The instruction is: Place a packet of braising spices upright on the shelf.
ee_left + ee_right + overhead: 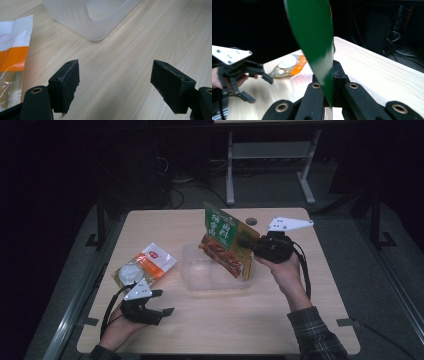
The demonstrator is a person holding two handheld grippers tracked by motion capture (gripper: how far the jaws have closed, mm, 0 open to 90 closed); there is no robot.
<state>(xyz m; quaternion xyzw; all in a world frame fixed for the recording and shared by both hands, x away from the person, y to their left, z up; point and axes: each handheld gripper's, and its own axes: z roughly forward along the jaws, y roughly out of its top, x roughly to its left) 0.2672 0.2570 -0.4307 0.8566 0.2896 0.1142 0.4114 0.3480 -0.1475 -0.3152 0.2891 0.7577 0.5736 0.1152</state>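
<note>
Right gripper (248,243), right of frame centre, is clamped on the green packet's (225,238) edge, holding it tilted over the clear container (195,280); not yet dropped in. Left gripper (162,302), lower left, jaws apart and empty; orange-white packet (150,262) lies on the table (280,320), apparently still to be packed.

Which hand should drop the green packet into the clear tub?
Right: its hand-held gripper is shut on the green packet above the clear tub. The left hand-held gripper is open.
</note>
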